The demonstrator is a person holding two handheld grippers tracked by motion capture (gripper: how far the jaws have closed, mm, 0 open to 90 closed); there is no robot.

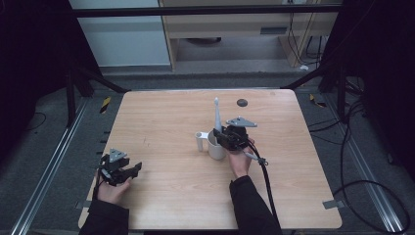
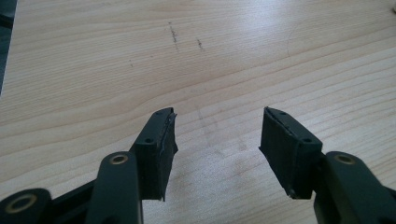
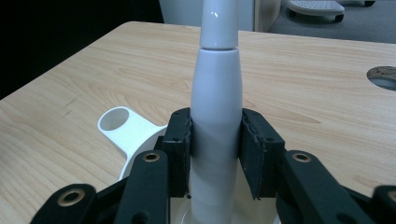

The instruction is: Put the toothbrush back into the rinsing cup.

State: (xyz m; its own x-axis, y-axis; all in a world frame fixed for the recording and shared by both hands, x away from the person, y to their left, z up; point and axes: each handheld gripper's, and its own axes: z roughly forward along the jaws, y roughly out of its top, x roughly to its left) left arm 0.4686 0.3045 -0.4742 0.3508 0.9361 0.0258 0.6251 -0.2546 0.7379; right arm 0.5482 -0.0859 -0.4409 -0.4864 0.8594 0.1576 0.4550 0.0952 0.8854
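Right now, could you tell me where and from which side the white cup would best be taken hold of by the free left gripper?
Probably by its ring handle, coming from the cup's left. The handle juts out toward the open left gripper, while the right gripper is shut on the white toothbrush standing upright in the cup, so the rim looks crowded.

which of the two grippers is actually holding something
The right gripper: its pads press on the white toothbrush handle standing in the white cup. The left gripper is open over bare table.
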